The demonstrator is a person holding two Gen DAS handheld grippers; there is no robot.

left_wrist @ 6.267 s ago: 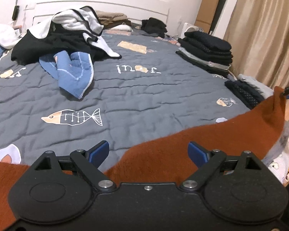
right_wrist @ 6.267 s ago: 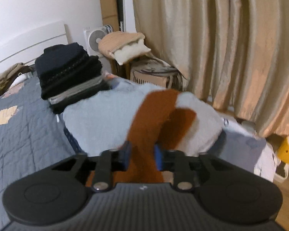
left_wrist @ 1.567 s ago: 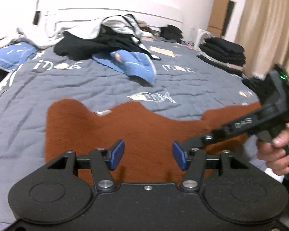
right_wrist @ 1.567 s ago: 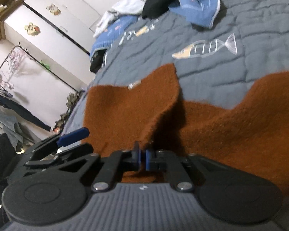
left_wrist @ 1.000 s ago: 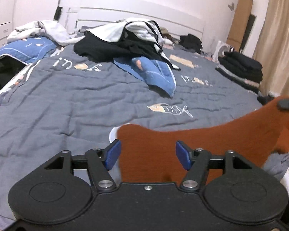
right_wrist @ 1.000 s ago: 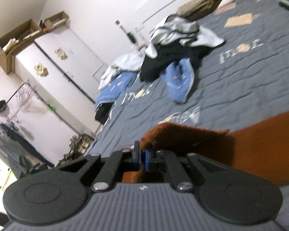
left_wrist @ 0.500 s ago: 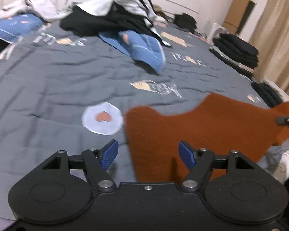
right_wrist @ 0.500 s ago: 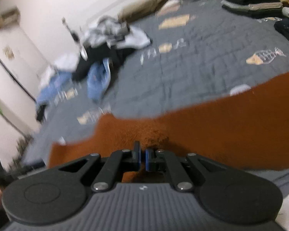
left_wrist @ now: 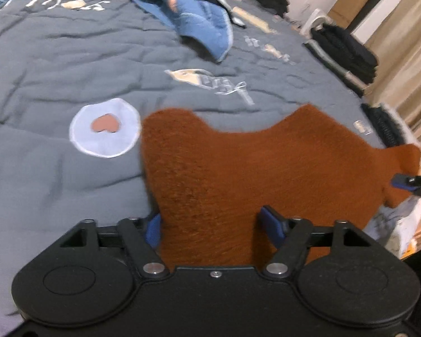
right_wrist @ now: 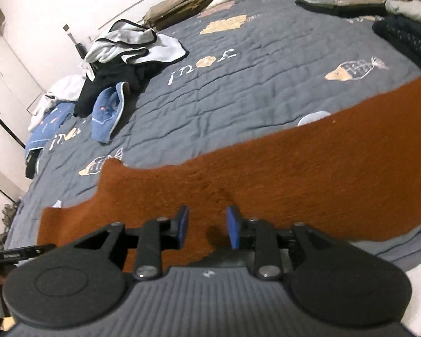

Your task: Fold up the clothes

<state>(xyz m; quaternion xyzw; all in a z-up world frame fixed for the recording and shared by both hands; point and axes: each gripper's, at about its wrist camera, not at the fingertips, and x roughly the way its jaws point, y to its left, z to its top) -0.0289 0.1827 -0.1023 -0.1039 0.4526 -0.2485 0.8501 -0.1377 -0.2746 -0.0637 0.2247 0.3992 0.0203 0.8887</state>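
Note:
A rust-brown fuzzy garment [left_wrist: 261, 168] lies spread flat on the grey quilted bed near its front edge; it also shows in the right wrist view [right_wrist: 280, 174]. My left gripper [left_wrist: 213, 227] is open, its blue pads on either side of the garment's near edge. My right gripper [right_wrist: 207, 226] is open just above the garment's near edge, holding nothing. The tip of the right gripper [left_wrist: 407, 182] shows at the right of the left wrist view, over the garment's right corner.
A blue garment [left_wrist: 199, 22] and a pile of black and white clothes [right_wrist: 123, 53] lie further back on the bed. Stacks of folded dark clothes [left_wrist: 345, 50] sit along the bed's right side, near beige curtains [left_wrist: 407, 56].
My right gripper has opened and let go of the brown garment, which now lies flat. My left gripper has moved closer, its pads now straddling the garment's near edge.

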